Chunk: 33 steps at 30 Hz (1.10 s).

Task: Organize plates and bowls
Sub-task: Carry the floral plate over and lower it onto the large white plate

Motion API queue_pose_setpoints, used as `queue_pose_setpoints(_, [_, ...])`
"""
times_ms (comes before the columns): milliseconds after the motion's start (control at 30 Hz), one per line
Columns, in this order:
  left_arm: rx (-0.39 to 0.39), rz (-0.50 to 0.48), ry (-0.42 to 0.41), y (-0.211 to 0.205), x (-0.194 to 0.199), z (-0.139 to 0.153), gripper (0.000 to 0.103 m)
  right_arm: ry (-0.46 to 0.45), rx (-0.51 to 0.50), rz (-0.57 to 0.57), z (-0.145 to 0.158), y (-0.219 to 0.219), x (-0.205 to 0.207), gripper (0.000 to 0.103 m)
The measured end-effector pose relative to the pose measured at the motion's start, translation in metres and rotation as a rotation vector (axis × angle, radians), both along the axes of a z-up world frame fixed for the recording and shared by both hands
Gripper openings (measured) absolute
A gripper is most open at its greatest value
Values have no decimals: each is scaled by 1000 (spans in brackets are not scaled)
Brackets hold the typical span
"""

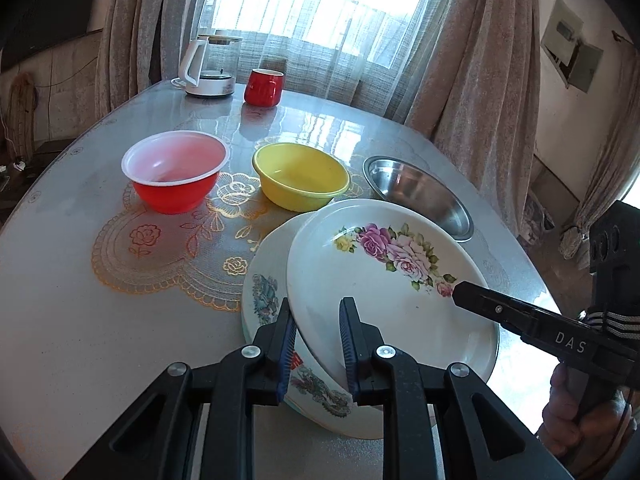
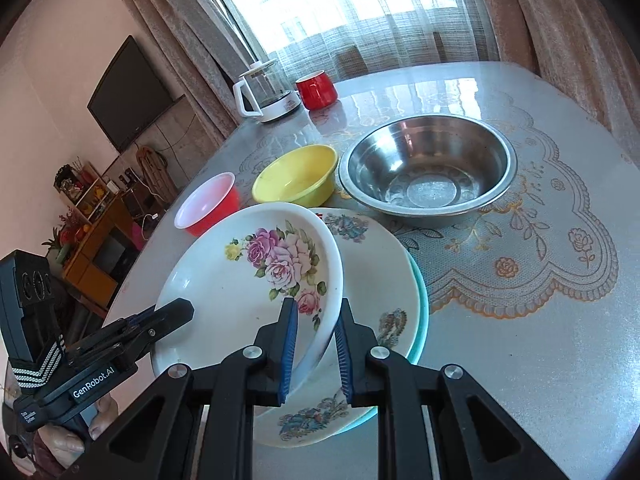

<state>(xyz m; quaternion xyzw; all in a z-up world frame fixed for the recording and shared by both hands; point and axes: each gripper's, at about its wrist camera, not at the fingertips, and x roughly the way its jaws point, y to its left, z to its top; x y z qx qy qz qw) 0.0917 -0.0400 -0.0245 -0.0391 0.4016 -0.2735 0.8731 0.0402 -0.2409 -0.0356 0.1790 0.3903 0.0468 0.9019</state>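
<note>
A white plate with pink roses (image 1: 392, 280) (image 2: 248, 292) is tilted above a plate with a blue-green pattern (image 1: 264, 296) (image 2: 376, 280). That patterned plate lies on a teal-rimmed plate (image 2: 420, 304). My left gripper (image 1: 318, 320) is shut on the rose plate's near rim. My right gripper (image 2: 316, 336) is shut on the opposite rim. Each gripper shows in the other's view, the right gripper (image 1: 460, 292) and the left gripper (image 2: 180, 308). Beyond the plates stand a red bowl (image 1: 176, 176) (image 2: 208, 208), a yellow bowl (image 1: 300, 176) (image 2: 296, 180) and a steel bowl (image 1: 416, 196) (image 2: 428, 172).
A glass kettle (image 1: 208, 68) (image 2: 264, 92) and a red mug (image 1: 263, 87) (image 2: 316, 88) stand at the far edge of the table (image 1: 80, 280) by the curtained window. A lace mat (image 2: 520, 240) covers the table's middle. Shelves and a wall television (image 2: 128, 92) are off to the left.
</note>
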Motion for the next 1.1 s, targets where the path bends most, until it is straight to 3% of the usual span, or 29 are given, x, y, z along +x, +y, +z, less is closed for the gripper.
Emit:
queue_pose_setpoints(467, [57, -9, 58, -12, 12, -19, 24, 54, -30, -24, -21, -10, 11, 21])
queue_pose_setpoints(733, [44, -6, 58, -10, 11, -18, 28, 47, -131, -5, -19, 3, 12, 26])
queue_pose_setpoints(1100, [106, -8, 23, -17, 2, -15, 31, 33, -254, -6, -18, 15, 10, 27])
